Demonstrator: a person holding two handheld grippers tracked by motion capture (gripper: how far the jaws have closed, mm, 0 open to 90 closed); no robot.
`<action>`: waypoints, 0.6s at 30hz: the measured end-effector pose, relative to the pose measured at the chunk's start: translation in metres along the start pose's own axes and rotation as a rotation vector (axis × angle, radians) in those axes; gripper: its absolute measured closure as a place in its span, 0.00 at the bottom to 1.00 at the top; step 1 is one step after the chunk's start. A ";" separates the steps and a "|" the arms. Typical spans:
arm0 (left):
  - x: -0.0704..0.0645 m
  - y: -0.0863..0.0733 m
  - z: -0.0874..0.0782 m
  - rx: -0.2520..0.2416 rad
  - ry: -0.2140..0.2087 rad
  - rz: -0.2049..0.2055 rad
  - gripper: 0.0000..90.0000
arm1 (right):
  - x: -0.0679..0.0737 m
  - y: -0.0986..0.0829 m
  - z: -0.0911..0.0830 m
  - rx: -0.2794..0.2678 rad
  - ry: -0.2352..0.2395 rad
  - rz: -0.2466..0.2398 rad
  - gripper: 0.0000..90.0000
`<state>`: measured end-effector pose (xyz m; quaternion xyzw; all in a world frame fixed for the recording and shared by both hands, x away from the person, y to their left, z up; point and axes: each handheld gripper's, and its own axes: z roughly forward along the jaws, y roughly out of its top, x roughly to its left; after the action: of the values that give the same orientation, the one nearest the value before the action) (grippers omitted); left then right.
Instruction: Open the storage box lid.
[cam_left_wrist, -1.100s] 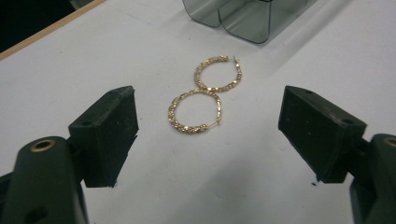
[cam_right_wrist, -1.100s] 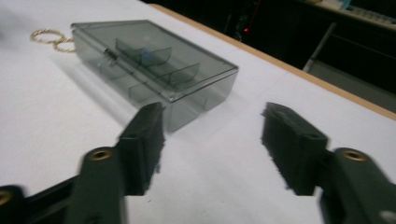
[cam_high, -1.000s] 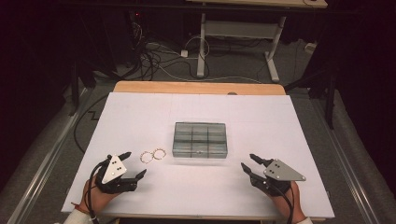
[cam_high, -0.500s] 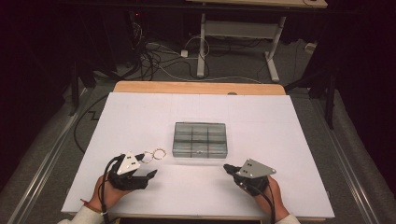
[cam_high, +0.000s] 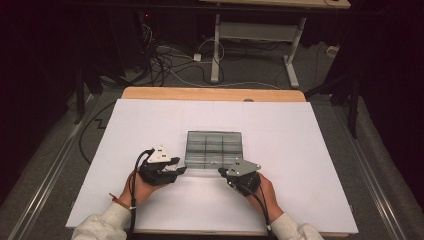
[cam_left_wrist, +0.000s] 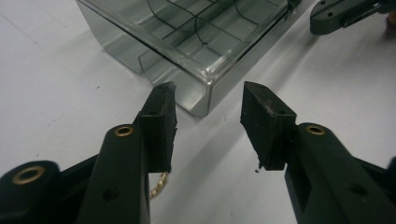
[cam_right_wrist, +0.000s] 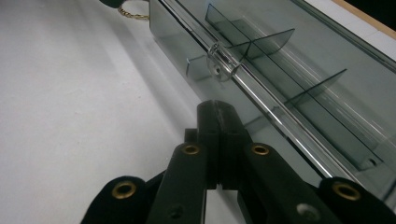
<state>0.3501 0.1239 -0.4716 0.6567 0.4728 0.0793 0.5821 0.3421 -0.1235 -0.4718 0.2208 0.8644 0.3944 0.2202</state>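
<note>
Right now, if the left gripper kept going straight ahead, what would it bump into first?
Most likely the near corner of the clear plastic box. The left gripper is open, and that corner sits just ahead between its jaws, though how close is hard to judge.

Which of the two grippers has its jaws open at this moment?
The left gripper: its black jaws stand apart, framing the near corner of the clear compartment box. The right gripper has its jaws pressed together beside the box's front wall.
</note>
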 end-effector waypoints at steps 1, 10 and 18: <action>0.000 0.001 0.002 0.002 -0.005 -0.007 0.64 | 0.000 0.001 0.002 -0.002 0.001 0.001 1.00; 0.002 0.003 0.010 0.003 0.001 -0.029 0.68 | 0.000 0.008 0.008 -0.011 -0.005 -0.003 1.00; 0.002 0.003 0.010 0.000 0.000 -0.036 0.68 | 0.000 0.006 0.010 0.007 -0.015 0.004 1.00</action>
<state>0.3588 0.1189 -0.4732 0.6482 0.4846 0.0688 0.5833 0.3491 -0.1145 -0.4731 0.2264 0.8637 0.3902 0.2248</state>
